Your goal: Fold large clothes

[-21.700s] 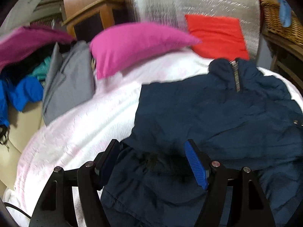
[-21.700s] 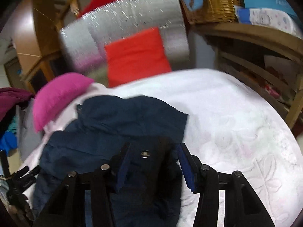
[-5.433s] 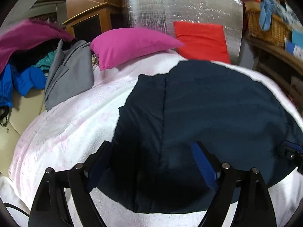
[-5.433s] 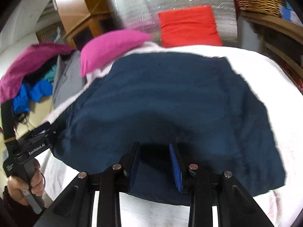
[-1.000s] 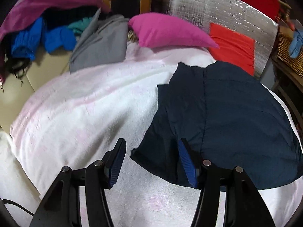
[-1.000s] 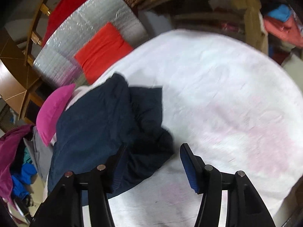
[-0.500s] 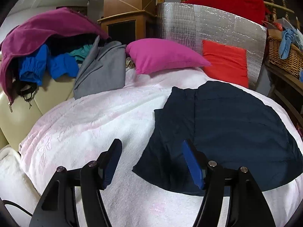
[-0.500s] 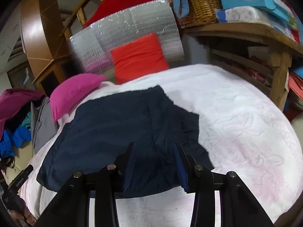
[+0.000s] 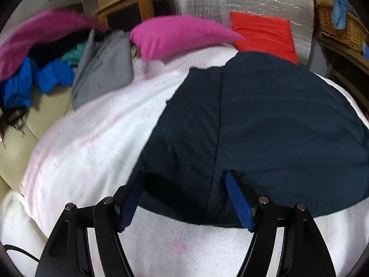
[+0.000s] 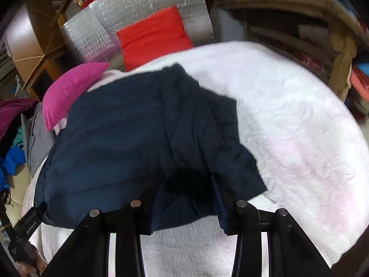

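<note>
Navy jacket (image 9: 265, 127) lies flat on the white blanket (image 9: 92, 157); seen from the left wrist, its near hem sits between the left gripper (image 9: 184, 198) jaws, which are opening, pads clear of cloth, bare blanket leftward. From the right wrist, the right gripper (image 10: 186, 203) stands narrow, pinching a raised fold of jacket hem; open blanket spreads right.

Left gripper (image 9: 184, 198): black frame, two fingers with ribbed blue pads (image 9: 238, 204), silver screws behind each pad on the linkage arms, thin black cable at the frame's left. Right gripper (image 10: 188, 204): same black frame, blue pads, silver screws. Left gripper body carries small white lettering, unreadable.
</note>
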Action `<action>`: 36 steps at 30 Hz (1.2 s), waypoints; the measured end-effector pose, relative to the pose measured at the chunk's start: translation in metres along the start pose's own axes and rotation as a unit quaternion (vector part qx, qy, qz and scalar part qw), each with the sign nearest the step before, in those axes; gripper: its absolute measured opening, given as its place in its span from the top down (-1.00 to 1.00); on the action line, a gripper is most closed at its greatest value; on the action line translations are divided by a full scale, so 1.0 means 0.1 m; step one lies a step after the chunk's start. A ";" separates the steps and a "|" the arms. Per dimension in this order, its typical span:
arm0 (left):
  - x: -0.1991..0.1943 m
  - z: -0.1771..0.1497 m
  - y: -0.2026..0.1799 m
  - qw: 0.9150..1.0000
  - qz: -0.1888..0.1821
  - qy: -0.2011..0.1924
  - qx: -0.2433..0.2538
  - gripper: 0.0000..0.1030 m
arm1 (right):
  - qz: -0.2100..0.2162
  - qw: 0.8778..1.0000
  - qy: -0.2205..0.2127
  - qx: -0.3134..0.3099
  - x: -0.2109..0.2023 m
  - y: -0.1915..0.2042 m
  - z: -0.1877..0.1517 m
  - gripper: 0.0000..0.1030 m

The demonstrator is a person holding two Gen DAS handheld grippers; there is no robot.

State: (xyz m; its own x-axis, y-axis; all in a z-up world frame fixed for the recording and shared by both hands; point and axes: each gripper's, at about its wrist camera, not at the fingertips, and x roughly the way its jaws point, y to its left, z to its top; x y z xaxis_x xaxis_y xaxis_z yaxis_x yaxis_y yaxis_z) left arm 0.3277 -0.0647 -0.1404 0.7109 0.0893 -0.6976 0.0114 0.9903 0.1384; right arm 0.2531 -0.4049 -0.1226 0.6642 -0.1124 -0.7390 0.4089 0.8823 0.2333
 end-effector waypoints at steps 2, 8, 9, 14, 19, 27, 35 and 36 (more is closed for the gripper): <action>-0.19 -0.02 -0.03 1.000 0.011 -0.016 0.011 -0.42 | -0.004 0.999 -0.032 -0.015 -0.24 0.05 -0.01 0.13; -1.16 -0.11 -0.08 0.997 -0.018 -0.078 0.023 -0.66 | -0.024 0.991 -0.108 -0.077 -0.97 0.29 -0.11 -0.32; -1.31 -0.12 -0.06 0.996 -0.016 -0.089 0.023 -0.66 | -0.026 0.990 -0.113 -0.083 -1.07 0.33 -0.13 -0.32; -2.11 -0.12 0.05 0.988 -0.018 -0.150 -0.001 -0.87 | -0.021 0.987 -0.129 -0.090 -1.65 0.44 -0.15 -0.35; -2.79 -0.18 0.20 0.979 -0.010 -0.202 -0.022 -0.93 | -0.023 0.984 -0.140 -0.106 -2.18 0.55 -0.28 -0.43; -3.34 -0.21 0.33 0.975 -0.006 -0.223 -0.003 -0.98 | -0.026 0.977 -0.153 -0.143 -2.82 0.81 -0.63 -0.64; -3.57 -0.21 0.34 0.976 -0.003 -0.217 0.009 -0.99 | -0.023 0.977 -0.172 -0.122 -3.13 0.81 -0.65 -0.77; -3.60 -0.21 0.34 0.976 -0.004 -0.218 0.009 -0.99 | -0.023 0.977 -0.174 -0.120 -3.16 0.81 -0.65 -0.77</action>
State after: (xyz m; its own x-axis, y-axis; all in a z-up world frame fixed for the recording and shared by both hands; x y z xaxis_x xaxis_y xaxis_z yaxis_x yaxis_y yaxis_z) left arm 0.0572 -0.0604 0.1002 0.9426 0.0245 -0.3331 0.0271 0.9884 0.1492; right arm 0.0359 -0.2686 0.0888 0.8387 -0.2660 -0.4752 0.3117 0.9500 0.0185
